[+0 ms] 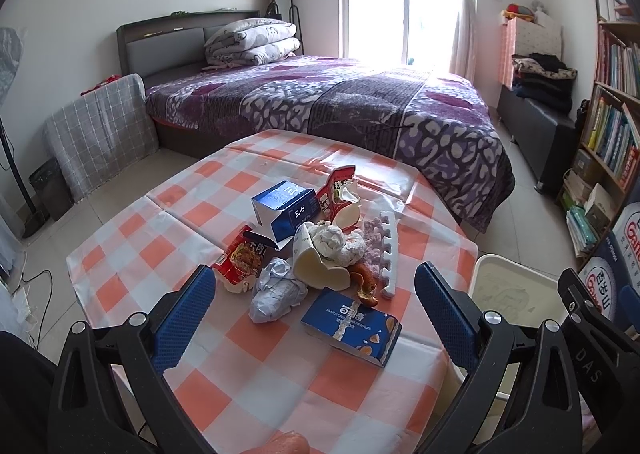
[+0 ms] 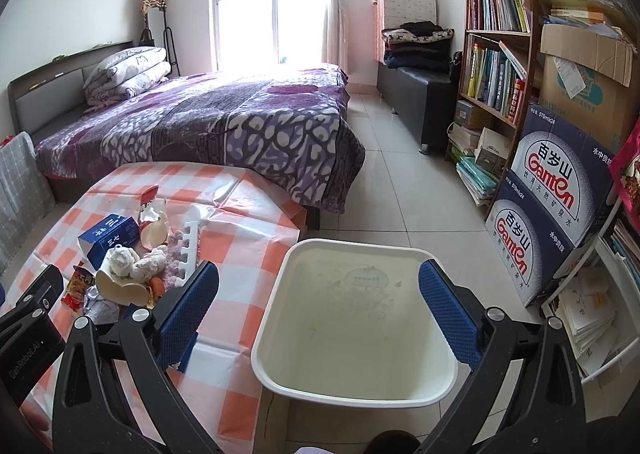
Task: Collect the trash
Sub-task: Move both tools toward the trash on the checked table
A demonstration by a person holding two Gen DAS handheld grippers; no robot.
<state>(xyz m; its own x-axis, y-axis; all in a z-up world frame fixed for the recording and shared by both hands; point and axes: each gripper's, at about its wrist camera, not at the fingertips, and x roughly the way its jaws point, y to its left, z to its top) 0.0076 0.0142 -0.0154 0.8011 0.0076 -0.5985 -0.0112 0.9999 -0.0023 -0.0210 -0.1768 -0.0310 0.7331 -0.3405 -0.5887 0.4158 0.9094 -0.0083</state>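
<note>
A heap of trash lies mid-table in the left wrist view: a blue carton (image 1: 286, 209), a torn red snack packet (image 1: 338, 189), a cream paper cup (image 1: 316, 270) stuffed with tissue, a crumpled paper ball (image 1: 276, 294), a red noodle wrapper (image 1: 242, 260), a white foam strip (image 1: 390, 250) and a blue biscuit box (image 1: 352, 328). My left gripper (image 1: 316, 274) hovers open above the heap's near side, holding nothing. My right gripper (image 2: 320, 270) is open over a white bin (image 2: 360, 244) beside the table's right edge. The same heap (image 2: 128, 266) shows left of it.
The table wears an orange-and-white checked cloth (image 1: 200, 193). A bed with a purple cover (image 1: 340, 101) stands right behind it. Bookshelves (image 2: 496, 33) and stacked water cartons (image 2: 552, 205) line the right wall, with tiled floor (image 2: 400, 181) between.
</note>
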